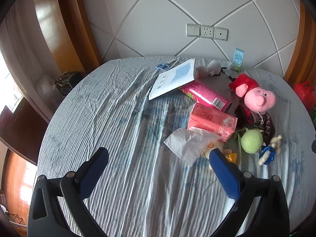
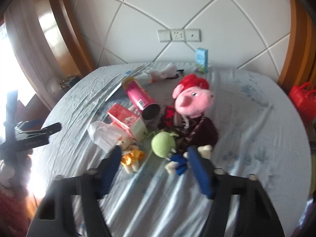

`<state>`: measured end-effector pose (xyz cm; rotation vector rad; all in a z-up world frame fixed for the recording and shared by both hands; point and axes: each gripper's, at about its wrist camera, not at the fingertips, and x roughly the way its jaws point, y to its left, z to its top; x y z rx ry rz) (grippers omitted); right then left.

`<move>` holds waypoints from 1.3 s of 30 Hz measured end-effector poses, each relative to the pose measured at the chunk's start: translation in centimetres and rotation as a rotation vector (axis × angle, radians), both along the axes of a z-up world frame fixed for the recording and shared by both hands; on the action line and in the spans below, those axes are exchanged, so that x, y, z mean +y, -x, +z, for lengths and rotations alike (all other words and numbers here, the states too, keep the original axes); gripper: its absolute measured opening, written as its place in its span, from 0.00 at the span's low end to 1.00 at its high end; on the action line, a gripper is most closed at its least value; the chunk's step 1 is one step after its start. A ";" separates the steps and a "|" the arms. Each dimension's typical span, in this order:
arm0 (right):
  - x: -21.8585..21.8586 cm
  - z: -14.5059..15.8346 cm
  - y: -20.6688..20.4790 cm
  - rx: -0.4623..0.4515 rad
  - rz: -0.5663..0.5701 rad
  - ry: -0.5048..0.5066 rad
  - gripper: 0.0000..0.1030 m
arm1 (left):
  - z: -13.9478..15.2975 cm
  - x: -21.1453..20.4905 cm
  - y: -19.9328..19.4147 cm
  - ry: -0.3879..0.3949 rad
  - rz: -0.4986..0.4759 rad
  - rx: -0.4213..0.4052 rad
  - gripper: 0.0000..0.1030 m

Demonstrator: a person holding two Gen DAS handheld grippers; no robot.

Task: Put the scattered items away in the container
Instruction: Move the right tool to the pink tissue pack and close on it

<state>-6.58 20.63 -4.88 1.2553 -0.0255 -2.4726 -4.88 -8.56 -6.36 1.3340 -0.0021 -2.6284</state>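
We hold both grippers agape: the right gripper (image 2: pixel 154 156) nearer, green plush ball (image 2: pixel 163 145) at twelve o'clock; the left gripper (image 1: pixel 159 155) sees it at two.

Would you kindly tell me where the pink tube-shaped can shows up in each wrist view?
Left wrist view: pink can lies right of centre, under the white booklet's edge.
Right wrist view: pink can lies left of centre, open end toward the camera.
Shared landmark: pink pig plush just right of it.
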 end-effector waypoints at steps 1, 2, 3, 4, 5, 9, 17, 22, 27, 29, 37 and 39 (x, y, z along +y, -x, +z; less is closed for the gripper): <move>-0.7 -0.5 0.6 -0.014 -0.002 0.005 0.60 | -0.5 -0.4 1.0 -0.007 -0.015 -0.008 1.00; -1.3 -0.9 1.2 -0.028 -0.004 0.011 0.60 | -1.0 -0.7 2.0 -0.014 -0.031 -0.016 1.00; -2.0 -1.4 1.8 -0.042 -0.006 0.016 0.60 | -1.6 -1.0 2.9 -0.021 -0.047 -0.024 1.00; -2.7 -1.8 2.3 -0.057 -0.008 0.021 0.63 | -2.1 -1.1 3.8 -0.024 -0.071 -0.030 1.00; -3.3 -2.3 2.9 -0.071 -0.010 0.027 0.64 | -2.6 -1.1 4.6 -0.026 -0.098 -0.034 1.00; -5.8 -4.7 5.5 -0.105 -0.010 0.015 0.76 | -4.9 -1.0 7.7 -0.019 -0.214 -0.045 1.00; -8.0 -9.5 9.4 -0.180 0.033 0.027 0.93 | -9.7 -0.2 12.2 0.012 -0.424 -0.087 1.00; -9.2 -11.6 11.4 -0.208 0.067 0.030 0.70 | -11.9 0.0 14.0 -0.008 -0.475 -0.112 1.00; -9.8 -13.2 13.4 -0.231 0.093 0.035 0.70 | -13.3 0.9 15.3 -0.030 -0.534 -0.117 1.00; -10.1 -13.8 14.2 -0.241 0.103 0.038 0.70 | -13.7 1.3 16.0 -0.041 -0.554 -0.111 1.00; -8.6 -14.7 17.5 -0.249 0.078 0.135 0.70 | -13.9 1.6 19.6 -0.162 -0.588 -0.076 1.00; -8.3 -15.2 18.2 -0.259 0.065 0.167 0.70 | -14.0 1.8 20.4 -0.190 -0.603 -0.074 1.00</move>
